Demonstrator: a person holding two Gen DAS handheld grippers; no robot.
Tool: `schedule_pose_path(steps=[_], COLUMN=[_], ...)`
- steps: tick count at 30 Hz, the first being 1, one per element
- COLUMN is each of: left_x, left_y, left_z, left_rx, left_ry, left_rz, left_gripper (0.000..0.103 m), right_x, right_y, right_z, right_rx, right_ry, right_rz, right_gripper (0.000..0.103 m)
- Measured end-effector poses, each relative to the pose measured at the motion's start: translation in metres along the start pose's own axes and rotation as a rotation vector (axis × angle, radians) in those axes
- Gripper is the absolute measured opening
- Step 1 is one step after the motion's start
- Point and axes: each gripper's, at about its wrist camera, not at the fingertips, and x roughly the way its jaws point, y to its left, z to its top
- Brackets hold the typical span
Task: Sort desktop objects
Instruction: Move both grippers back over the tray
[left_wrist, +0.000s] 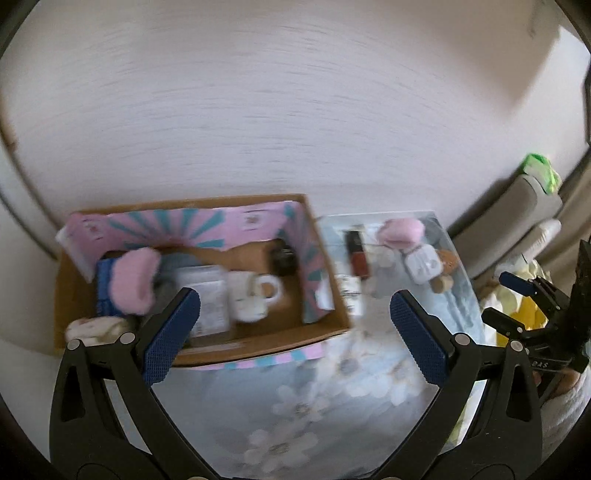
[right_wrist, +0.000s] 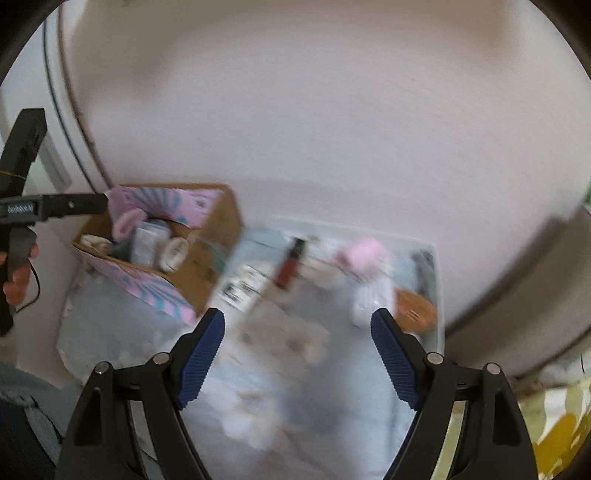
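Because both views are smeared by motion blur, print on the white bottle (left_wrist: 351, 293) beside the cardboard box (left_wrist: 328, 280) cannot be read. A white mug (left_wrist: 251, 297) is seen inside the box. Left gripper (left_wrist: 295, 332) and right gripper (right_wrist: 297, 354) are held released, empty.

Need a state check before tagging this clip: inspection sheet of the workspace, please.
Surface: flowered cloth over the table, blurred.
Job's things: cardboard box holding a white mug, a pink fuzzy item and a white packet. On the cloth beside it: red tube, labelled bottle, second pink fuzzy item.
Clutter: yellow patterned fabric at the right edge.
Grippers: left claw open, empty; right claw open, empty.
Cables: thin dark cord by the left hand.
Surroundings: pale wall.
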Motion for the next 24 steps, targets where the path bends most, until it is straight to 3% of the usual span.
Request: schedule_pose_path(steps=[4, 8, 14, 21, 23, 24], left_x=[0.018, 0.047, 0.101, 0.189, 0.199, 0.204], left_y=[-0.035, -0.080, -0.115, -0.128, -0.133, -0.138], left_z=[0.006, 0.015, 0.028, 0.022, 0.018, 0.017], left_rx=[0.058, 0.145, 0.145, 0.073, 0.116, 0.147], left_ry=[0.016, 0.056, 0.136, 0.195, 0.170, 0.162], left_rz=[-0.024, -0.032, -0.027, 0.056, 0.131, 0.133], left_gripper=[0.103, 0.102, 0.102, 0.102, 0.102, 0.102], right_x=[-0.003, 0.004, 0.027, 0.086, 0.105, 0.113], right_y=[-0.033, -0.054, -0.091, -0.104, -0.105, -0.105], right_z=[-0.009, -0.003, 0.015, 0.023, 0.022, 0.022], right_rx=[0.010, -0.064, -0.263, -0.499, -0.557, -0.581], right_ry=[0.013, 0.035, 0.089, 0.208, 0.251, 0.268], right_rz=[-0.029, -0.012, 0.115, 0.280, 0.294, 0.303], right_gripper=[0.078, 0.078, 0.078, 0.078, 0.078, 0.078])
